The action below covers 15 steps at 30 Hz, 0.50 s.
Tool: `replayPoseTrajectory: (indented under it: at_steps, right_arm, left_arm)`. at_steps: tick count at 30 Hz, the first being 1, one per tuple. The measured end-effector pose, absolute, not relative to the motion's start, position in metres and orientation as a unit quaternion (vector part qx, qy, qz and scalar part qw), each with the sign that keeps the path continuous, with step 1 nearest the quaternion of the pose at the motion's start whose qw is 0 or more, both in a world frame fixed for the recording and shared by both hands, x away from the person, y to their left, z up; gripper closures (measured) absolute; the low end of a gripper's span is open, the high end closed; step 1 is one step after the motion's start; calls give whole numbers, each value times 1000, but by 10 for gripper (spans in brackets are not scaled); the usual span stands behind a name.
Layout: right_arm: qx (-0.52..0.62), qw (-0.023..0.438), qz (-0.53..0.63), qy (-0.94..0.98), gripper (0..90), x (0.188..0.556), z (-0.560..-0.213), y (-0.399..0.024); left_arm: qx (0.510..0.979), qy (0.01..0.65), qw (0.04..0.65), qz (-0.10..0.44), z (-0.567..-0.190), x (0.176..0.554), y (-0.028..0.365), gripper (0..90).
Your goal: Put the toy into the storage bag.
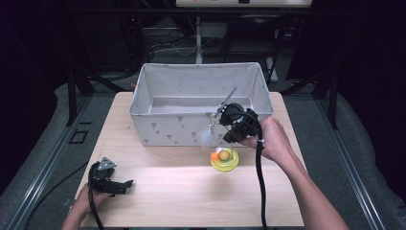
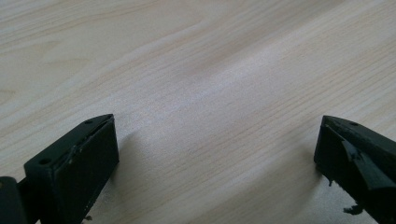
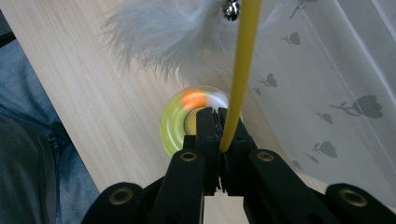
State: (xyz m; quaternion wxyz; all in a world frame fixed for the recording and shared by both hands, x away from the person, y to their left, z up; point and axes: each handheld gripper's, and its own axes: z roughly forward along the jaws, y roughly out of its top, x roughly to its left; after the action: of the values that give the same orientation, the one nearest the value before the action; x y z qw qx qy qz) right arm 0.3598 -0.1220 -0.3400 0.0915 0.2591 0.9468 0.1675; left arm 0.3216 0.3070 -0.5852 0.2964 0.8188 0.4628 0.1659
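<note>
Right tool (image 3: 218, 122) clamped on yellow wand (image 3: 240, 70) above yellow base (image 1: 225, 163), just beside fabric bin (image 1: 167, 127). Left tool (image 1: 125, 185), jaws apart, rests on bare tabletop (image 1: 182, 196) near its front-left edge.

Yellow stick (image 3: 243, 70) cut off at top; orange ball (image 3: 194, 99) blurred

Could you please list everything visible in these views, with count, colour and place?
Fabric bin: one, white with small grey prints, at the table's far middle.
Cat toy: one, yellow round base with an orange ball, thin yellow stalk, white feather and small bell, just in front of the bin.
Table: one, light wood.
Right tool: one, black, shut on the stalk above the base.
Left tool: one, black, open, low over bare wood at the near left.
Hands: two, one on each tool.
</note>
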Motion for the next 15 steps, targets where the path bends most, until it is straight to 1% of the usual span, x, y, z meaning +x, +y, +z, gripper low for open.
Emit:
replayPoseTrajectory:
  at_steps: [15]
  right_arm:
    - [259, 93, 177, 945, 880, 360, -326, -123]
  left_arm:
    - [821, 459, 295, 166, -585, 321, 306, 0]
